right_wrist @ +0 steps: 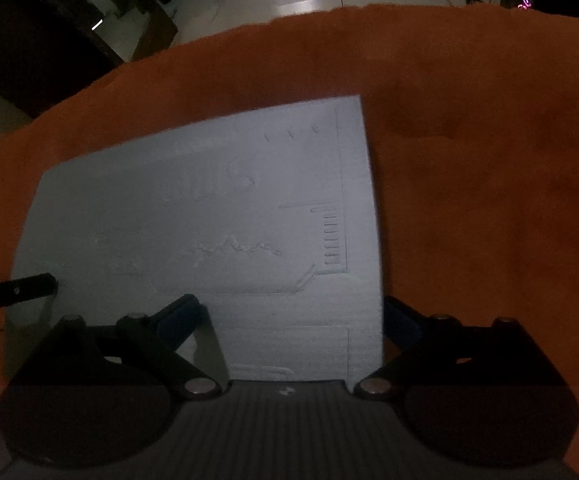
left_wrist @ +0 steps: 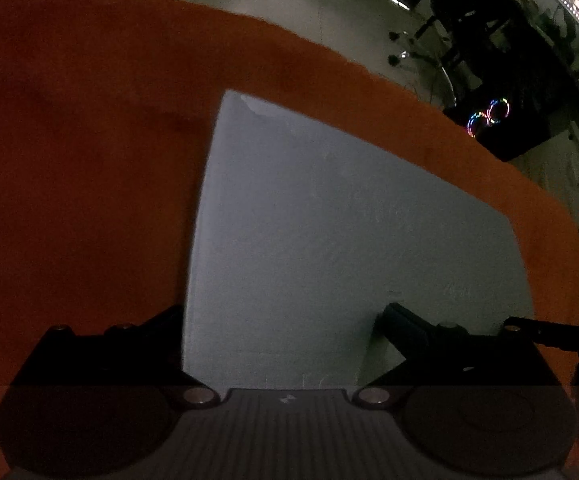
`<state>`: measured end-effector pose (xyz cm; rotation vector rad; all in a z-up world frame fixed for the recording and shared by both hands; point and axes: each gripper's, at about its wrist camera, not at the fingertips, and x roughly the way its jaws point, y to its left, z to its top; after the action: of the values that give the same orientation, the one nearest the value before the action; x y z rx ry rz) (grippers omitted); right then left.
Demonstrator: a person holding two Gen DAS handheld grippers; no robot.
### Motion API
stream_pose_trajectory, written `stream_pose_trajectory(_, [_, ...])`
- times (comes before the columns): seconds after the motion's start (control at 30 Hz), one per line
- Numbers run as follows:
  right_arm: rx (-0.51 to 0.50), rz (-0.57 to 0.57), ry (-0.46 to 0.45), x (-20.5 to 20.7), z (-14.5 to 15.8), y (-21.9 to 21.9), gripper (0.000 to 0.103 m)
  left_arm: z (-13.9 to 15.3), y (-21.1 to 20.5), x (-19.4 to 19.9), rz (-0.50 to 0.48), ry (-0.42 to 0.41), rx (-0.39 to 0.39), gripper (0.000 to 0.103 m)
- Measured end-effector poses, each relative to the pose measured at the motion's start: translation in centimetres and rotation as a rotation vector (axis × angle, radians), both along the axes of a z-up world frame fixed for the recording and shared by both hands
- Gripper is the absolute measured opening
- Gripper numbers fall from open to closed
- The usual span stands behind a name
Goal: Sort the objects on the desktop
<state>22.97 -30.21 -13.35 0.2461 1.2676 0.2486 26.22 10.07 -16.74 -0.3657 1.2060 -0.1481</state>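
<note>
1. Pale grey sheet (left_wrist: pixel 329 248) lying flat on orange cloth (left_wrist: pixel 81 152), filling centre and lower right of left wrist view; bare cloth to the left and above.
2. Same sheet (right_wrist: pixel 209 220) in right wrist view, faint embossed lines visible, cloth (right_wrist: pixel 489 184) open at right.
3. Left gripper (left_wrist: pixel 281 320) spread wide, straddling sheet's left edge, nothing gripped.
4. Right gripper (right_wrist: pixel 293 308) spread wide, straddling sheet's right edge, nothing gripped.
5. Dim floor and lit computer case (left_wrist: pixel 493 116) beyond cloth edge, upper right.
</note>
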Motion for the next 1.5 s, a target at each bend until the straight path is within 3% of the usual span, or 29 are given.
stream_pose_trajectory(0.27, [0.014,-0.011,-0.033,-1.4,3.3,0.5,0.098,3.7,0.0,-0.6,0.018,-0.04,0.007,0.103])
stream_pose_trajectory(0.53, [0.035,-0.018,-0.096,-4.1,9.0,1.1,0.098,9.5,0.4,-2.5,0.04,-0.098,0.009,0.103])
stream_pose_trajectory(0.87, [0.059,-0.028,-0.157,-10.0,14.9,1.6,0.098,16.3,1.1,-8.7,0.033,-0.166,0.013,0.103])
stream_pose_trajectory(1.17, [0.065,-0.038,-0.139,-18.1,16.5,1.8,0.098,17.7,0.6,-16.0,0.025,-0.168,0.035,0.103])
stream_pose_trajectory(1.5, [0.057,-0.054,-0.135,-25.3,16.6,1.2,0.098,17.0,0.3,-23.4,0.022,-0.165,0.025,0.103])
